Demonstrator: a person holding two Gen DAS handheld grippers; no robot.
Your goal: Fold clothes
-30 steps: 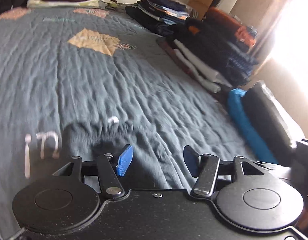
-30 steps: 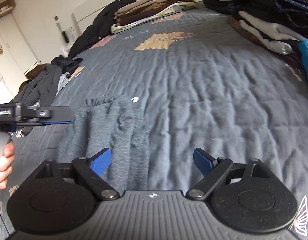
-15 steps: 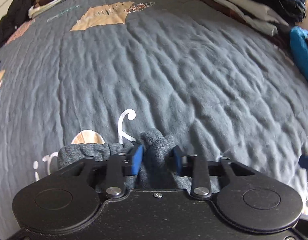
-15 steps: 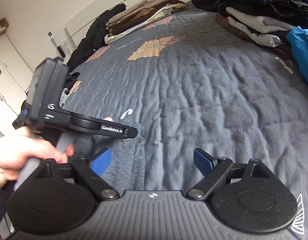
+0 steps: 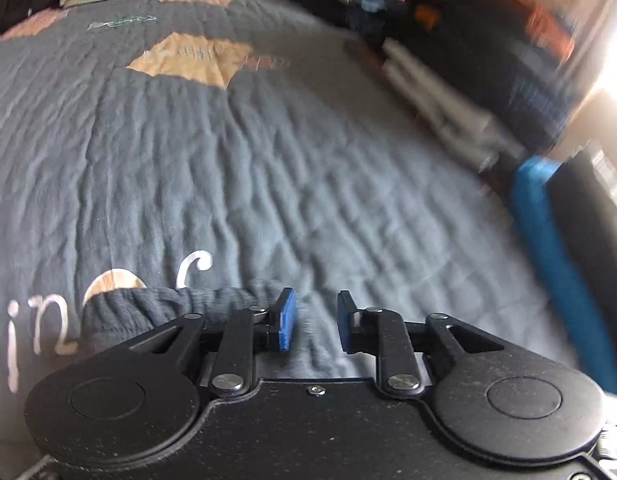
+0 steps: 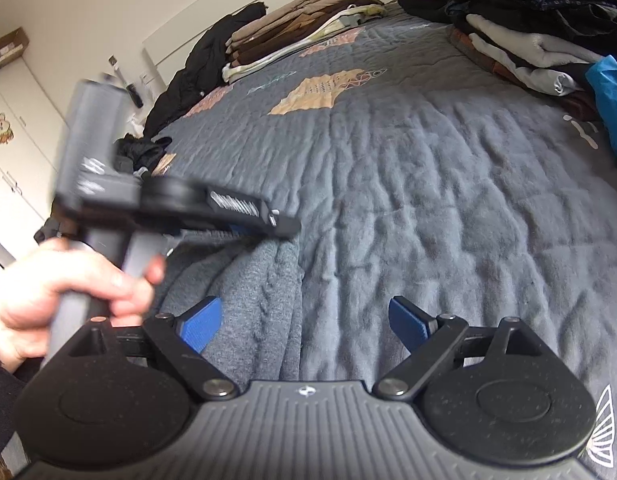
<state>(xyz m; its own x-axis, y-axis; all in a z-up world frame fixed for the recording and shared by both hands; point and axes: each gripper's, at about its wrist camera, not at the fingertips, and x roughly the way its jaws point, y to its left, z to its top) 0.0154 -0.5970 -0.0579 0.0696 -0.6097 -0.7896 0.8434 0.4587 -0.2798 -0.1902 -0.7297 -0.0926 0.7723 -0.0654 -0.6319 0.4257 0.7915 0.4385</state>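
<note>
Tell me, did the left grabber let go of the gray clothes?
Yes. The left gripper was pinching the gray garment half a second ago; now it is open, and the garment lies left of it on the quilt.

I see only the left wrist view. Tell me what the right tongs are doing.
Observer: The right tongs are wide open and hold nothing.
Operator: Report what lies beneath them.
Observer: A gray knit garment lies in a long strip on the bedspread. It passes under the left finger only.
Operator: Say where my left tongs sit from that side.
Observer: The left tongs are at the garment's far end, and a hand grips their handle.
</note>
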